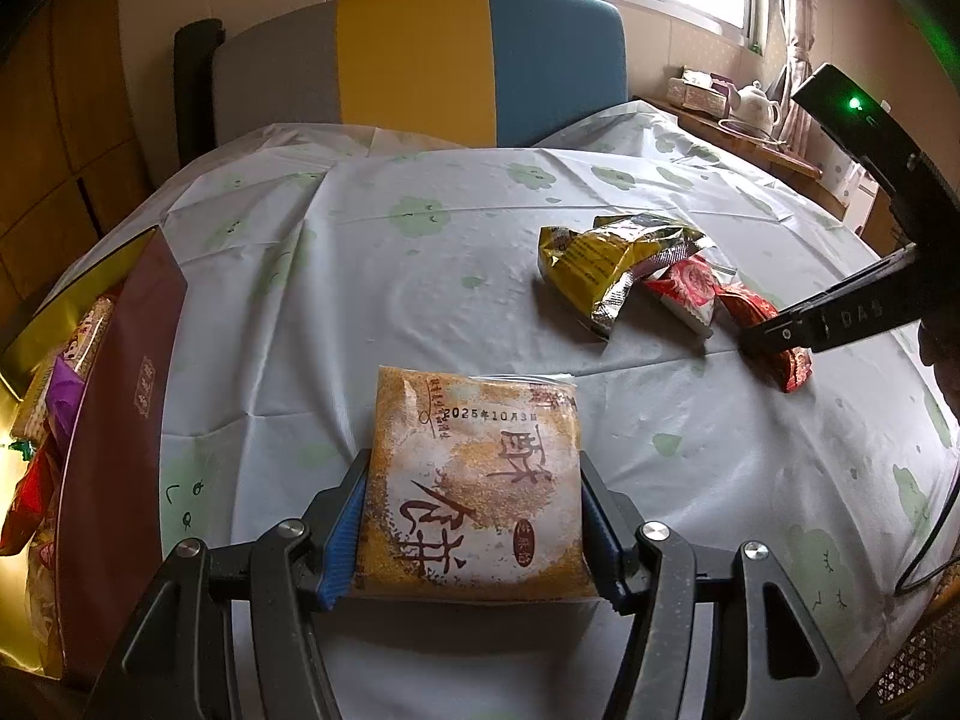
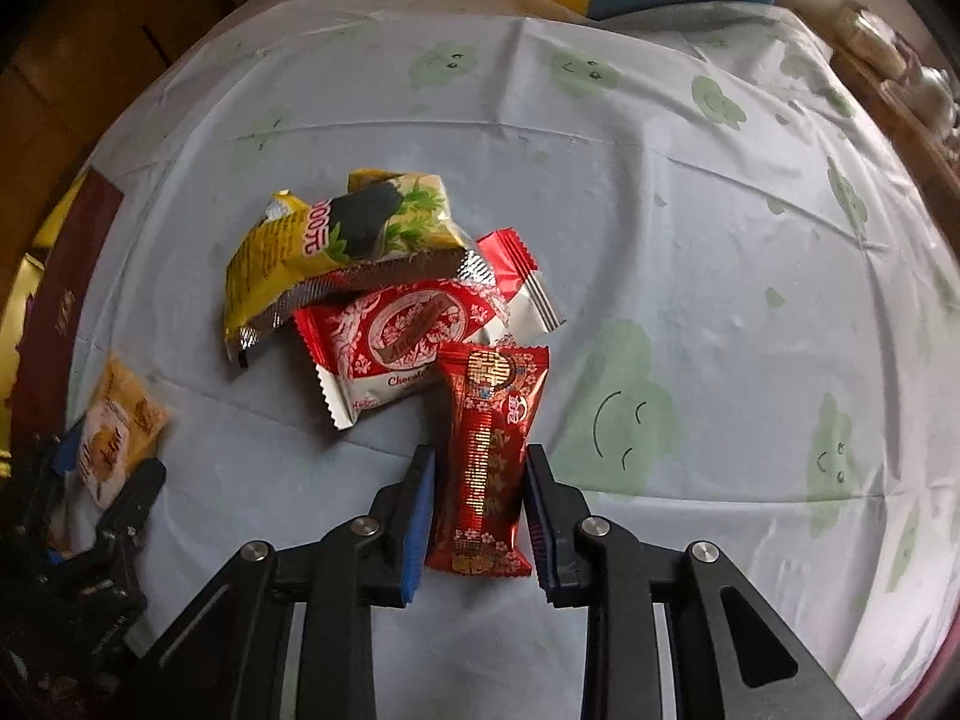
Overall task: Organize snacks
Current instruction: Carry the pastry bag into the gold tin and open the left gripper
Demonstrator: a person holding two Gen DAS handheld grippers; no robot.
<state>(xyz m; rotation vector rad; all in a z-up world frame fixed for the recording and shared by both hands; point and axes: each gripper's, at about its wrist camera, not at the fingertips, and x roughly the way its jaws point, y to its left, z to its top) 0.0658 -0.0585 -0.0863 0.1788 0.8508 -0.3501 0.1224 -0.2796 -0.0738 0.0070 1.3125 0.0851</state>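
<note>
Nearest the left wrist camera, the left gripper (image 1: pixel 474 516) has its jaws set wide on the two side edges of a flat orange pastry packet (image 1: pixel 474 480), pads against the wrapper, the packet lying over the pale cloud-print surface (image 1: pixel 360 276). In the right wrist view, the right gripper (image 2: pixel 480 510) has its jaws drawn in on the lower half of a slim red foil packet (image 2: pixel 489 456); both blue pads meet its sides, and its upper end touches the red-and-white chocolate packet (image 2: pixel 408 348).

Beyond that, the chocolate packet is tucked under a crumpled yellow bag (image 2: pixel 324 252), and the three form one small heap near the middle of the surface. At the left edge stands an open gift box (image 1: pixel 120 396) with a maroon wall, other snacks already inside it; it looks like the collecting place.

Farther off are a striped chair back (image 1: pixel 414 60) and a teapot (image 1: pixel 757 102) on a sideboard by the window.

The risks lie in the grips. Foil is slick, and a puffy packet pinched at one end could swing or slide out during the carry. Lifting the red packet may also drag the chocolate packet it touches and shift the heap. The wide hold on the pastry packet works only on thin edges, so it could buckle or crush the pastry. Both grippers heading for the box together could collide.
</note>
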